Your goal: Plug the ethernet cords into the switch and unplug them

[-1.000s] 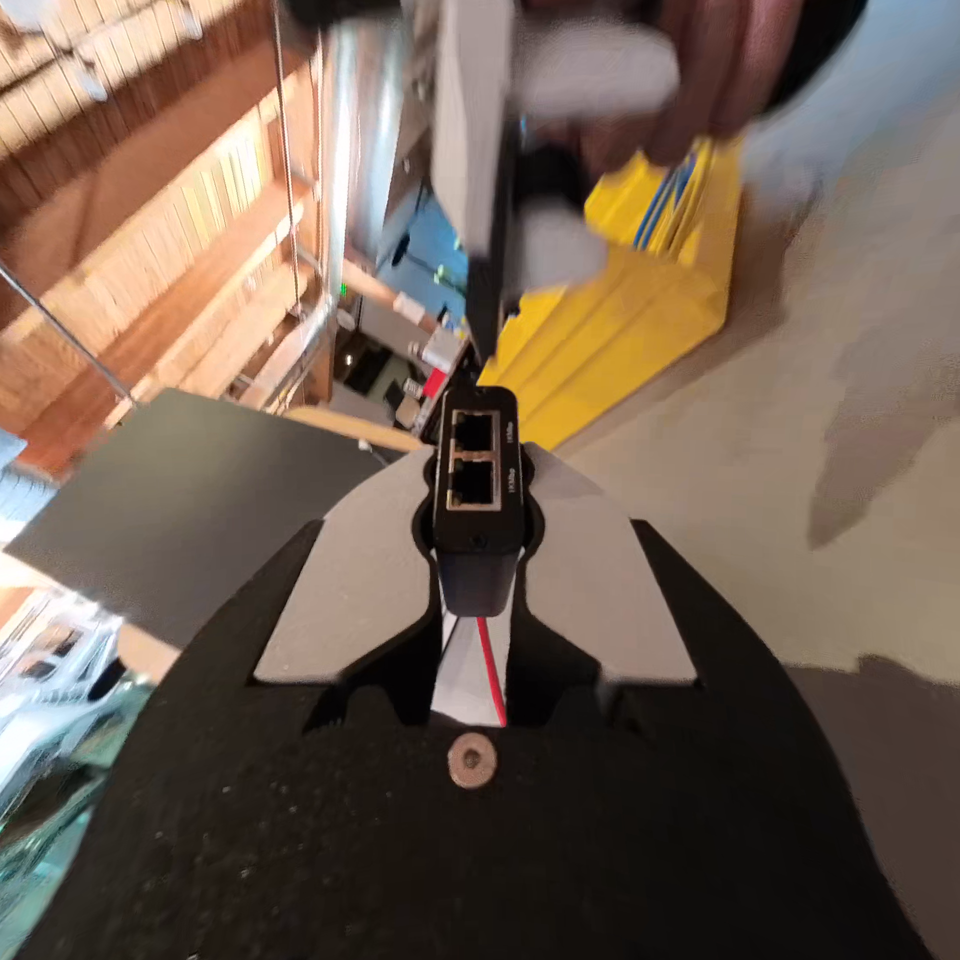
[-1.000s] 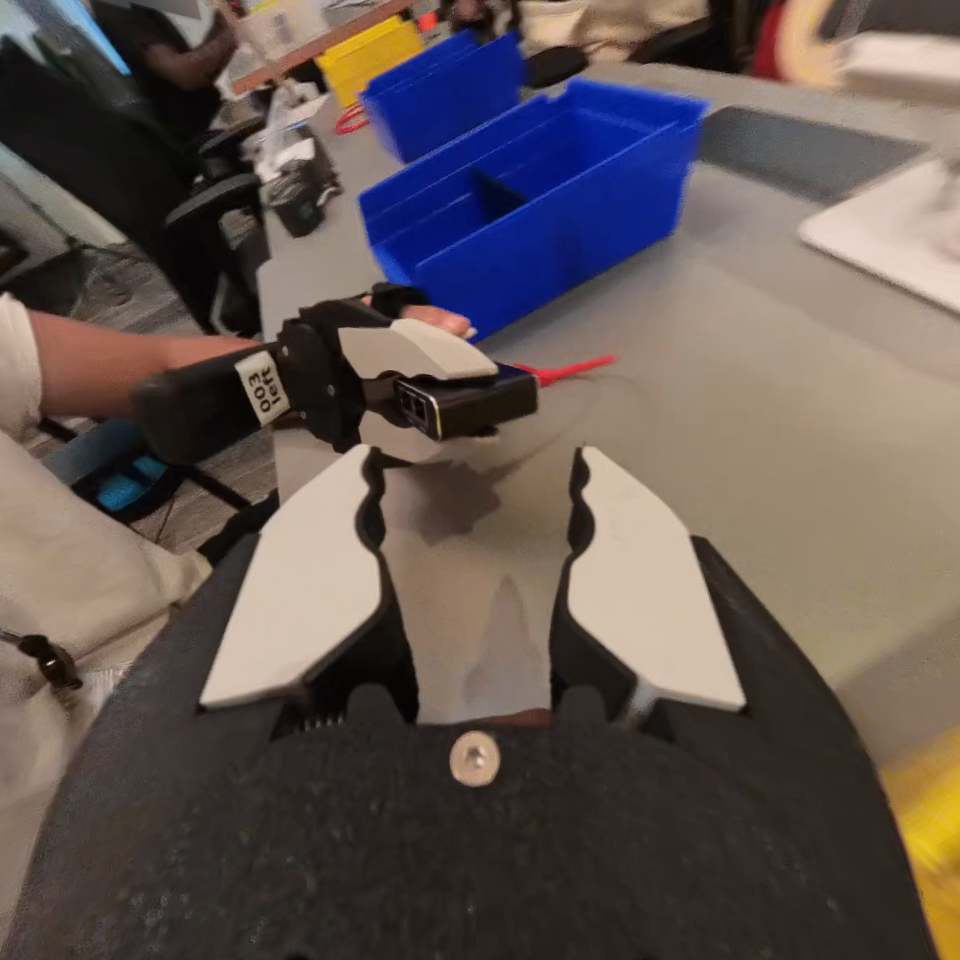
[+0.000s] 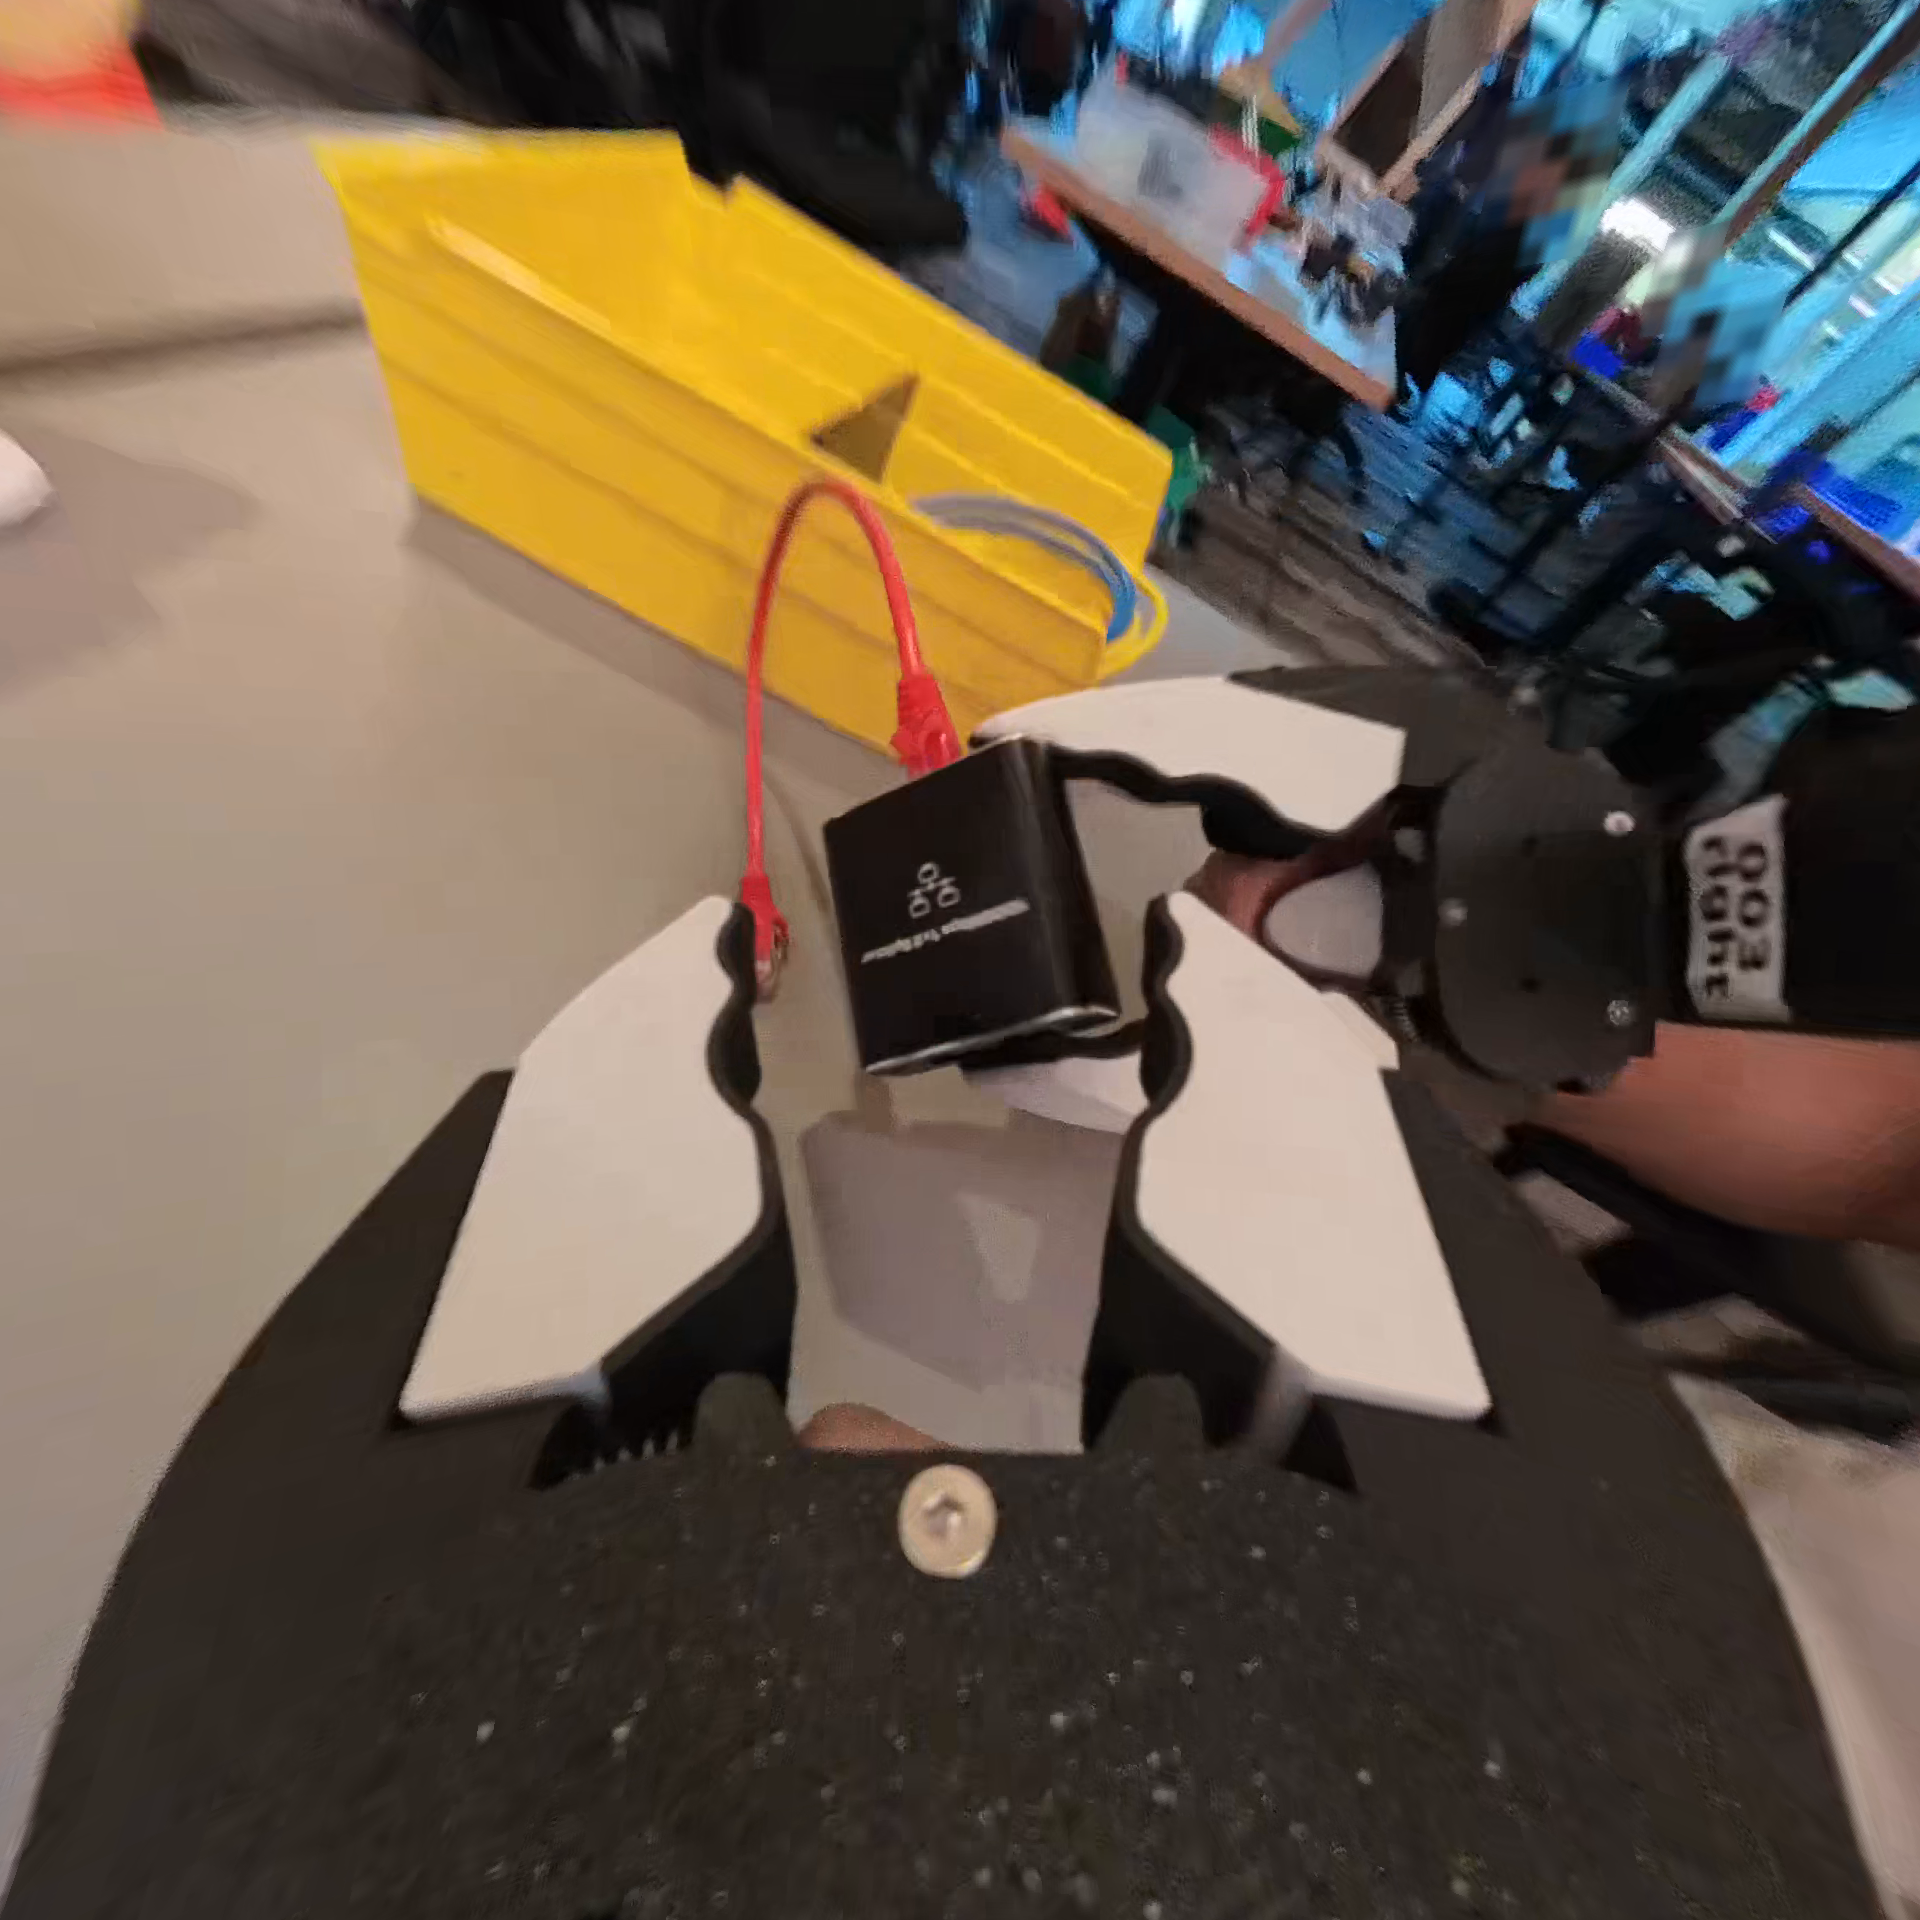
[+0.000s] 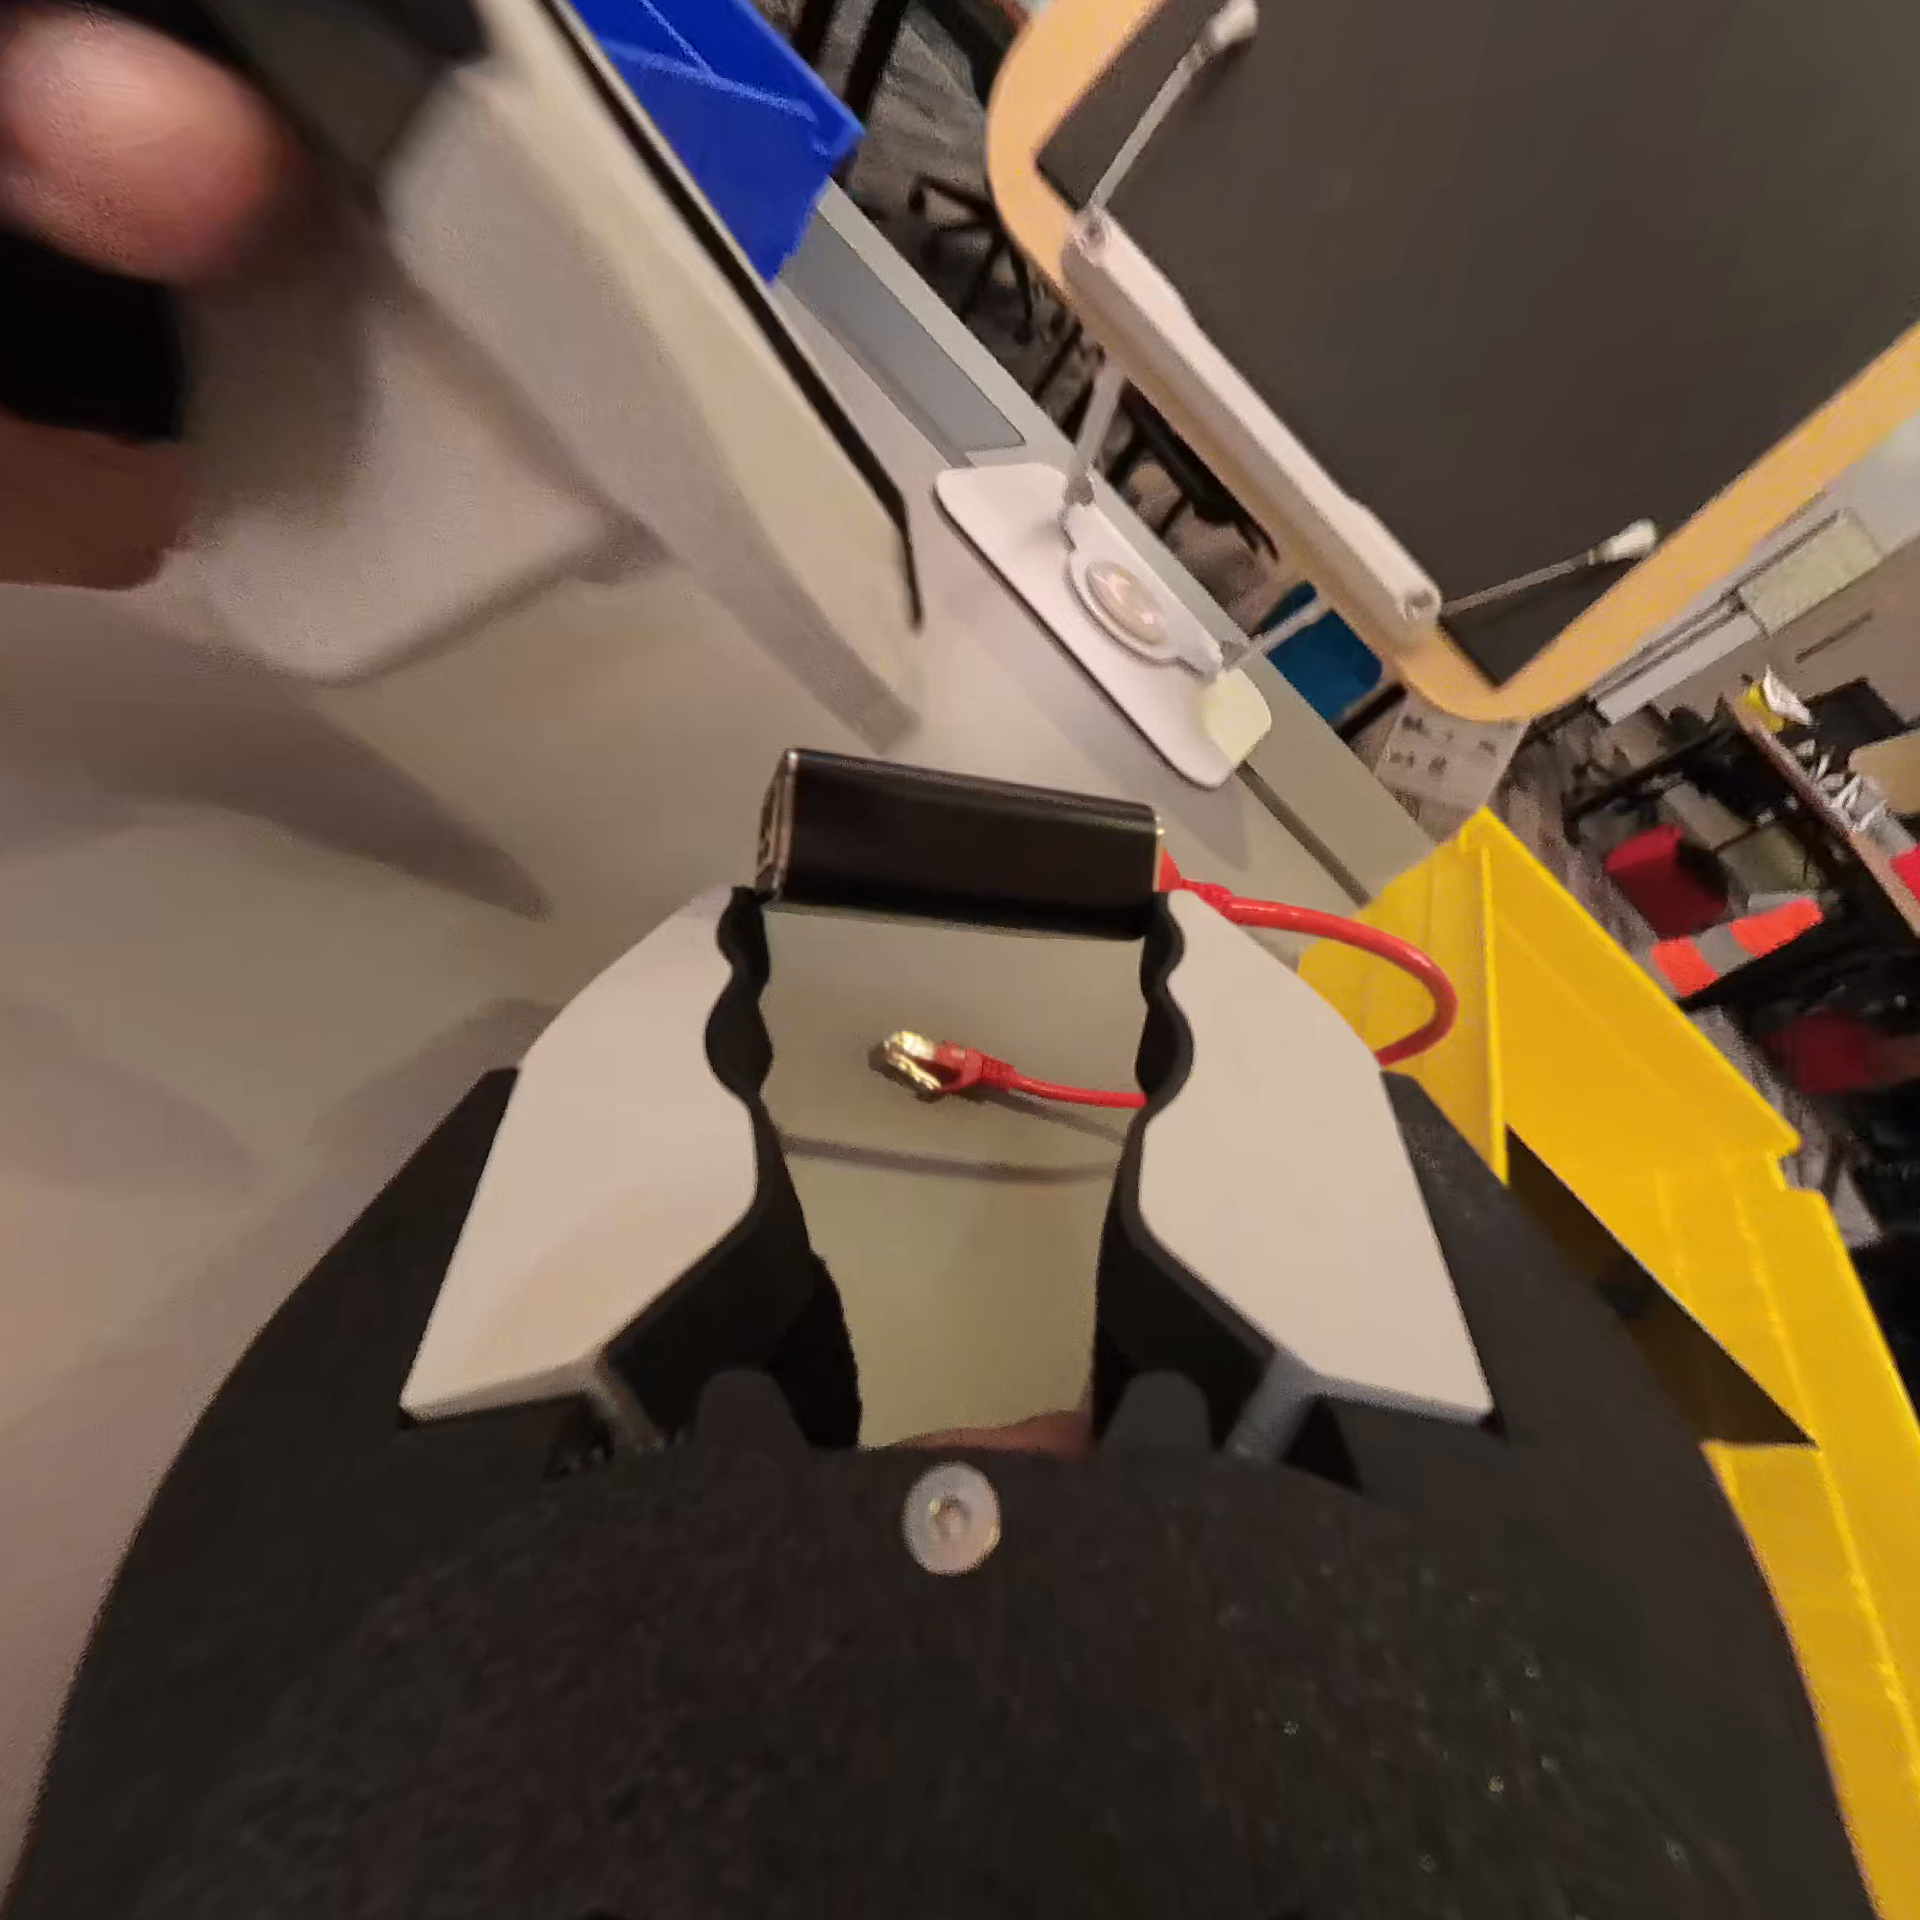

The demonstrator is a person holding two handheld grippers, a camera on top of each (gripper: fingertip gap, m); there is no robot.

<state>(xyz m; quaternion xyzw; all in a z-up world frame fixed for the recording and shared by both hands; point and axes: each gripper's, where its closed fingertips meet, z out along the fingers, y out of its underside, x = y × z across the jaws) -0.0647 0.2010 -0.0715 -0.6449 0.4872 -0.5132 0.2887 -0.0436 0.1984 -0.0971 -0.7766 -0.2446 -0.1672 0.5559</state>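
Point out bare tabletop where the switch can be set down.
Bare grey table lies left of the red ethernet cord, in front of the yellow bin. It is crowded around the switch, where the right gripper and the cord's loose plug sit.

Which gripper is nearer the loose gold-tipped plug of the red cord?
Left. The left gripper has the loose gold-tipped plug beside one fingertip; the right gripper, clamping the small black switch, sits farther off.
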